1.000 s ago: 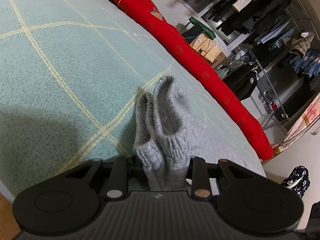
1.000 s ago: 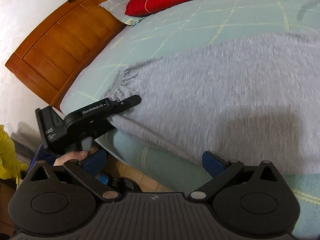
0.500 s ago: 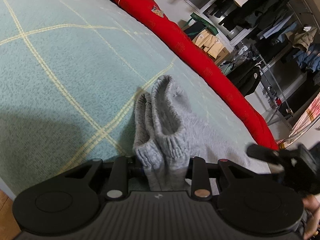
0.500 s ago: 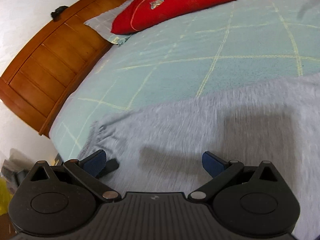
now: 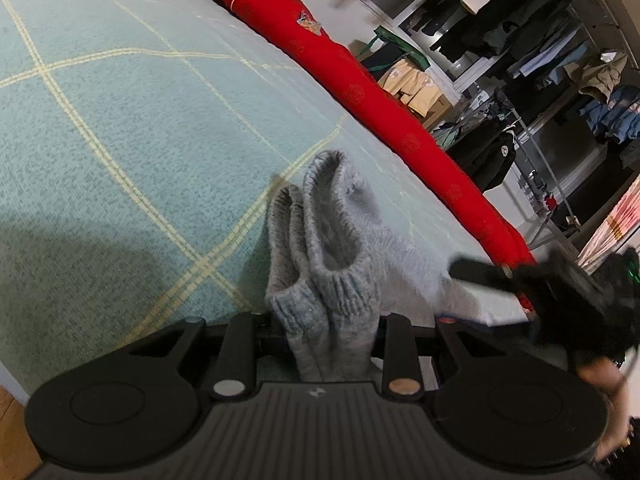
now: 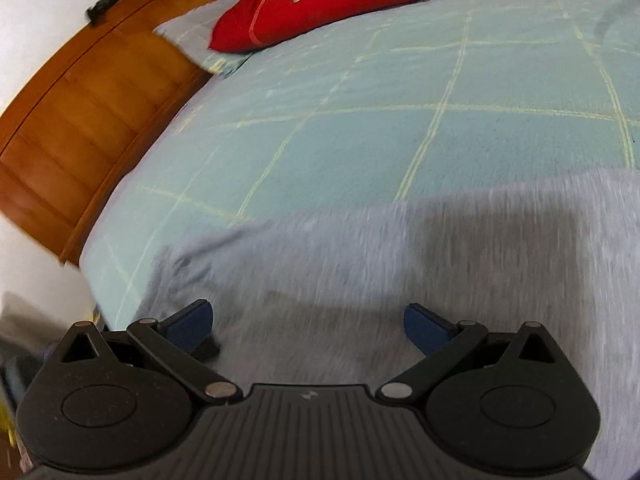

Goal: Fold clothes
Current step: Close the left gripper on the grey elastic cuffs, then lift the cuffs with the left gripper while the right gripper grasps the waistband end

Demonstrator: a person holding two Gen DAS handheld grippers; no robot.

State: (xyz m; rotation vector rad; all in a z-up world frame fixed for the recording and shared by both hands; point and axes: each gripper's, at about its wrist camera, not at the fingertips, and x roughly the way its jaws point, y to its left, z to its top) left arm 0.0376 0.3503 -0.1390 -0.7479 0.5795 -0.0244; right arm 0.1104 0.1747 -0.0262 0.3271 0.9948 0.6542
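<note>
A grey knit sweater [image 6: 420, 264] lies spread over the near part of a light green checked bed [image 6: 360, 92]. In the left wrist view my left gripper [image 5: 328, 332] is shut on the sweater's ribbed cuffs [image 5: 320, 256], which bunch up between its fingers. My right gripper [image 6: 308, 326] hangs open just above the grey fabric, with nothing between its blue pads [image 6: 420, 326]. The right gripper [image 5: 520, 276] also shows blurred at the right edge of the left wrist view, held by a hand [image 5: 600, 376].
A long red bolster [image 5: 360, 92] runs along the bed's far side, with a grey pillow [image 6: 192, 36] beside it. A wooden headboard [image 6: 80, 120] stands to the left. Racks of hanging clothes [image 5: 540, 40] and cardboard boxes [image 5: 416, 88] fill the room beyond the bed.
My right gripper has swept forward over the sweater toward the bed's middle and has entered the left wrist view. The left gripper has kept its hold on the cuffs, barely moving.
</note>
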